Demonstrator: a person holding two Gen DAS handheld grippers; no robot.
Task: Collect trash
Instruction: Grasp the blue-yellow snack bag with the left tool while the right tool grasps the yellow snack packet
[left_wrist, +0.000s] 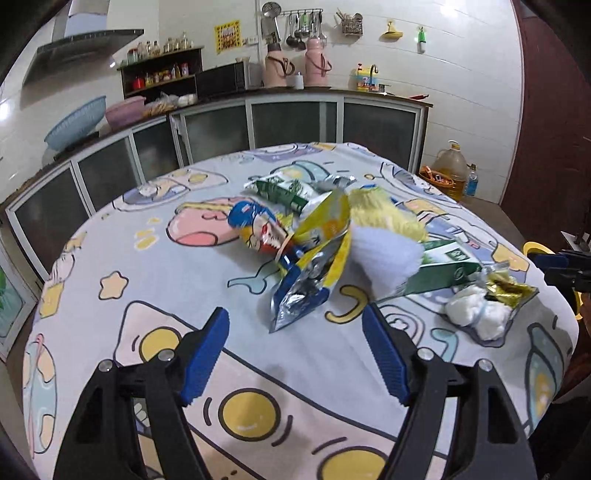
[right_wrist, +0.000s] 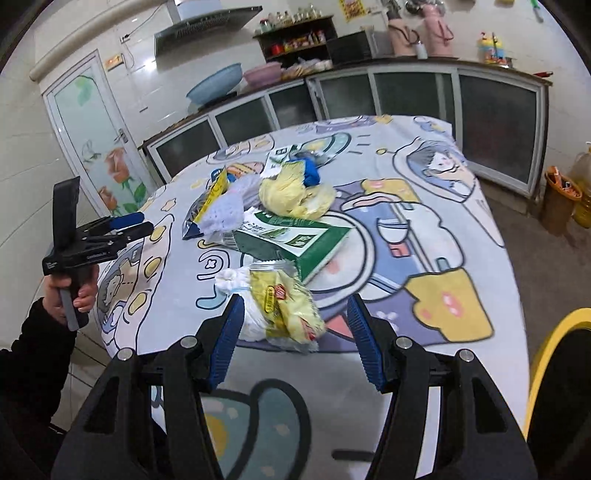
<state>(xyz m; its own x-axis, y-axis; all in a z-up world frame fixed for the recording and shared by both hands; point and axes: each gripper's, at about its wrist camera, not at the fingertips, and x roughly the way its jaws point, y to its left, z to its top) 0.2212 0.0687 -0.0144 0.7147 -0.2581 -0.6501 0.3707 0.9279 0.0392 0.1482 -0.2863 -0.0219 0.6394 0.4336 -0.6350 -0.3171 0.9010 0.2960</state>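
Observation:
A pile of trash lies on the cartoon-print tablecloth (left_wrist: 147, 266): a blue and yellow foil snack bag (left_wrist: 314, 266), a red and blue wrapper (left_wrist: 258, 229), a green carton (left_wrist: 439, 269), a crumpled yellow sheet (left_wrist: 384, 214) and a white tissue wad (left_wrist: 476, 314). My left gripper (left_wrist: 295, 314) is open just short of the foil bag's near end, holding nothing. My right gripper (right_wrist: 295, 304) is open at the table's near edge. A yellow wrapper (right_wrist: 284, 306) on white tissue (right_wrist: 236, 280) lies between its fingers, ungripped. A hand (right_wrist: 74, 291) holds the left gripper (right_wrist: 129, 225) at the left.
A yellow-rimmed dark bin (right_wrist: 554, 350) stands at the right of the table. Beyond the table runs a kitchen counter (left_wrist: 295, 92) with glass-door cabinets. An oil bottle (left_wrist: 450, 166) and an orange basket (right_wrist: 561, 199) stand on the floor at the far right.

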